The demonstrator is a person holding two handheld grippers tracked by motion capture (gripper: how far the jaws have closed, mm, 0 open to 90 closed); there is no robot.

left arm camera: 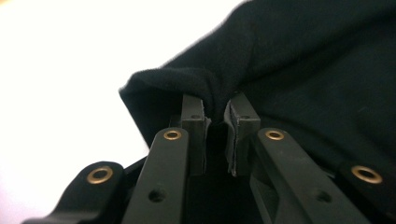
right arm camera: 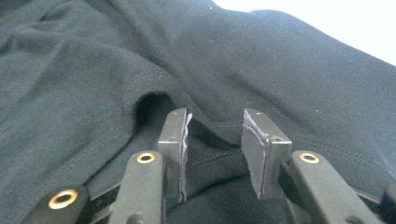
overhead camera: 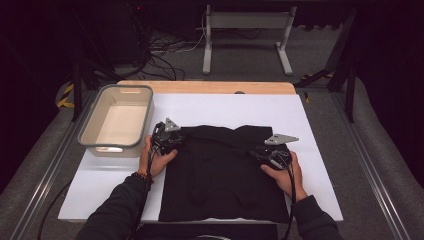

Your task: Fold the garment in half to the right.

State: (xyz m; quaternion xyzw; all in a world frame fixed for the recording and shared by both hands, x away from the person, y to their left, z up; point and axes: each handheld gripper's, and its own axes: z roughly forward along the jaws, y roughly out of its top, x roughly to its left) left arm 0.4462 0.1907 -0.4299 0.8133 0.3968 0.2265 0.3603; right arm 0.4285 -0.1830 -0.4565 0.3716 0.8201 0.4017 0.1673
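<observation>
Pinching a raised fold of the black garment (left arm camera: 299,70), my left claw (left arm camera: 215,122) is clenched on cloth at the garment's far left corner, the pads nearly together with fabric squeezed between them. My right claw (right arm camera: 215,135) stands released, its pads apart astride a seam ridge at the garment's far right edge, not yet pressing on it.

The garment (overhead camera: 222,170) lies spread on the white surface (overhead camera: 230,102), directly in front of me, with my left hand (overhead camera: 157,160) and right hand (overhead camera: 285,172) at its two sides.

I judge the main risk to be an uneven hold. If I lift now, only the left corner comes up and the cloth twists or drags. The right pads could also close on just the top layer, or slip off the seam, leaving the far edge sagging. The left pinch looks shallow, so a sharp pull could tug the fold free. Black cloth makes layers hard to tell apart.

A grey bin (overhead camera: 117,120) sits at the far left of the surface, just beside my left claw (overhead camera: 165,135). Its pale inside looks bare; a swing of the left hand could knock its wall.
</observation>
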